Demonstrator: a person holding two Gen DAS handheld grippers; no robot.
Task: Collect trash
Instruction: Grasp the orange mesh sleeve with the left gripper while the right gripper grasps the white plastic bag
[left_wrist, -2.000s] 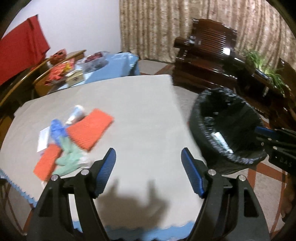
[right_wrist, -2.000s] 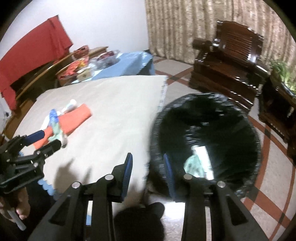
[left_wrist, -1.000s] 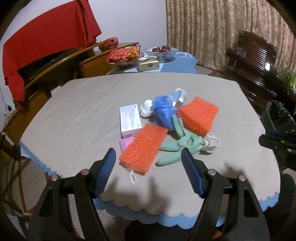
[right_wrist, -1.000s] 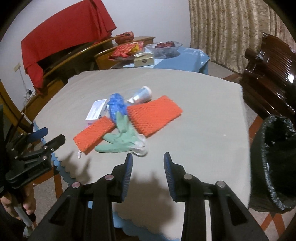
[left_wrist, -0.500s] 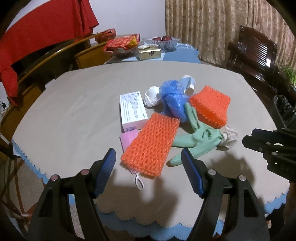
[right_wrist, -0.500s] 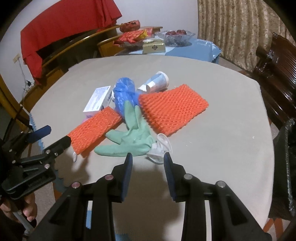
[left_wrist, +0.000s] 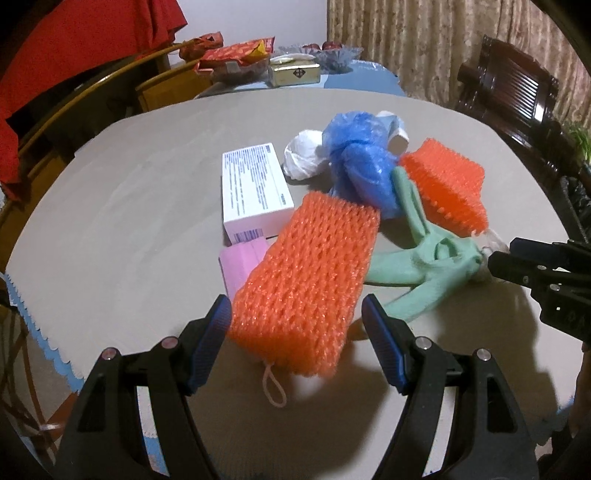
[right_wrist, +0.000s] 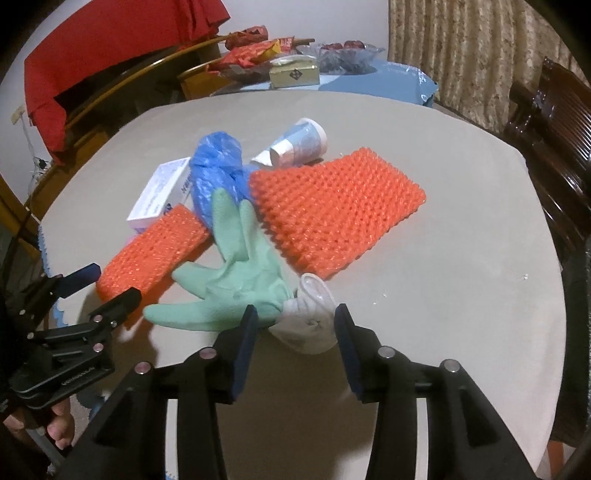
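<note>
A heap of trash lies on the grey table. My left gripper is open, its fingers either side of the near end of an orange foam net. My right gripper is open around a crumpled white mask beside a green rubber glove. A second orange net, a blue plastic bag, a white box, a pink packet, a paper cup and a white wad lie in the heap.
The black bin's bag edge shows at the right past the table edge. Wooden chairs with a red cloth stand behind. A side table holds snacks and a gold box. A dark armchair stands right.
Both grippers swung from the black bin to the table and closed in on the heap. The left now straddles the near orange net, the right the white mask.
</note>
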